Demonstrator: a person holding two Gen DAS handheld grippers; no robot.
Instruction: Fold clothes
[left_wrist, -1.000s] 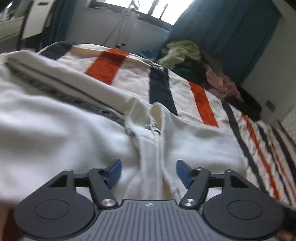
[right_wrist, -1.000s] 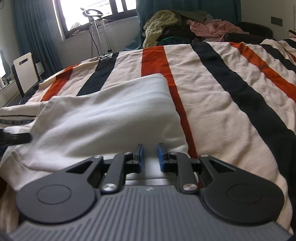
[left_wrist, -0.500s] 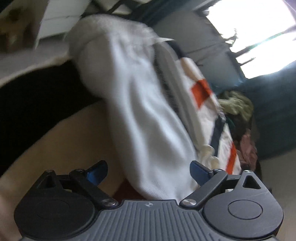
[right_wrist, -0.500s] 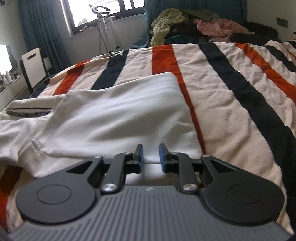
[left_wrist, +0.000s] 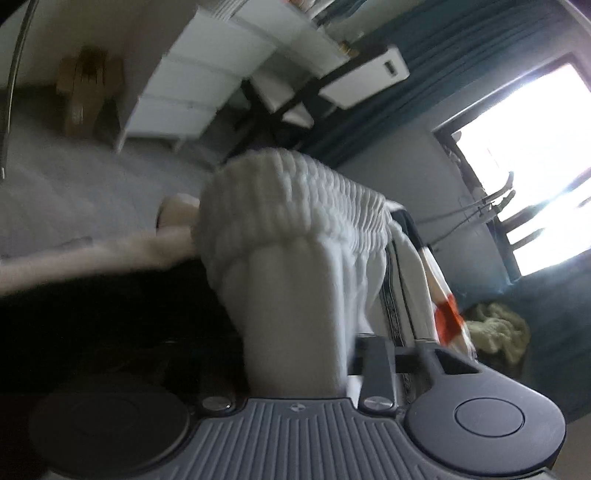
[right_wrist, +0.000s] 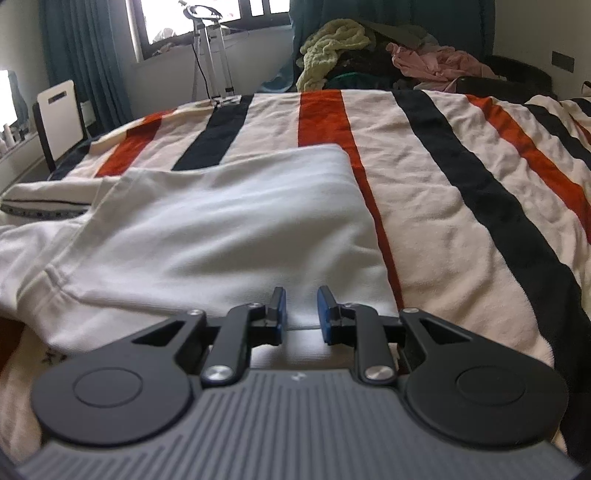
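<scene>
With the left claw (left_wrist: 295, 369) pinching the white garment's ribbed cuff (left_wrist: 291, 199) off the bed's edge and the right claw (right_wrist: 300, 314) slightly parted over the body (right_wrist: 221, 229) on the striped blanket (right_wrist: 461, 177) — carry the sleeve across, laying it flat.
</scene>
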